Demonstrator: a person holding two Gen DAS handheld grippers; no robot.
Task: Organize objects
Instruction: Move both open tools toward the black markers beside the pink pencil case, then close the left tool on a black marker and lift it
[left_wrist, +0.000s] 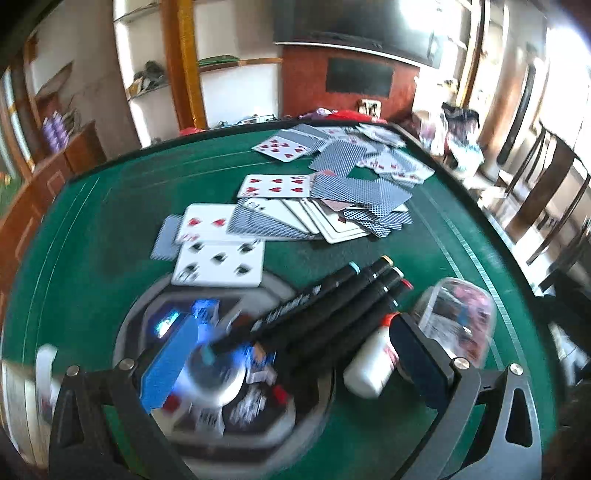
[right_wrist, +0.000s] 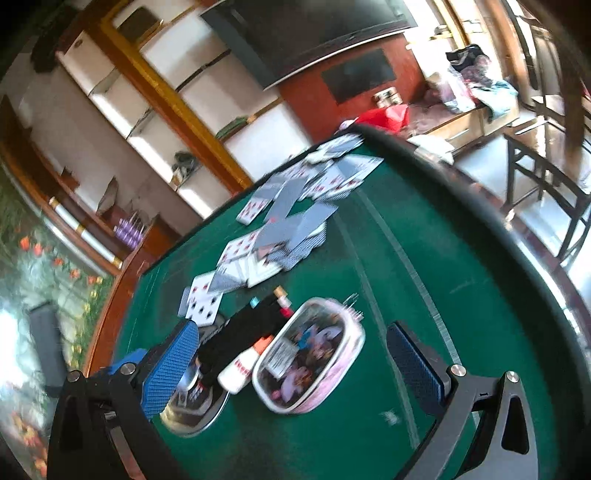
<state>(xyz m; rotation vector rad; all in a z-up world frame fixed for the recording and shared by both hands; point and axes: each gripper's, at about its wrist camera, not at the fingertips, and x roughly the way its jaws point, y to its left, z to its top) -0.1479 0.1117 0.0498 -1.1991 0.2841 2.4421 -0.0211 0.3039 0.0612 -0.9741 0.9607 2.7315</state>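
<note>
Left wrist view looks down on a green felt bench (left_wrist: 92, 240) where a loose spread of playing cards (left_wrist: 314, 195), some face up with red hearts and black spades, some showing blue patterned backs, runs from the centre toward the upper right of the frame. Below the cards, at lower centre, a bundle of black marker pens with coloured end caps (left_wrist: 332, 306) lies slanted across a round grey control panel set into the felt (left_wrist: 236, 354). Just right of the pens sits a small white bottle with a red cap (left_wrist: 373, 362), and right of that a clear plastic pouch with pink printed trim (left_wrist: 458, 321). The left tongs (left_wrist: 291, 362) hang released over the panel, the blue ribbed pad (left_wrist: 166, 365) at lower left and the dark pad at lower right, with the pens and bottle lying between them and nothing clamped. Right wrist view is tilted and blurred: the same cards (right_wrist: 280, 229) stretch toward the upper centre, the pens (right_wrist: 251, 325) and white bottle (right_wrist: 243, 365) lie at lower centre, and the clear pouch (right_wrist: 310, 354) rests flat on the felt just right of the bottle. The right tongs (right_wrist: 291, 369) are spread wide apart, their pads on either side of the pouch, gripping nothing.
</note>
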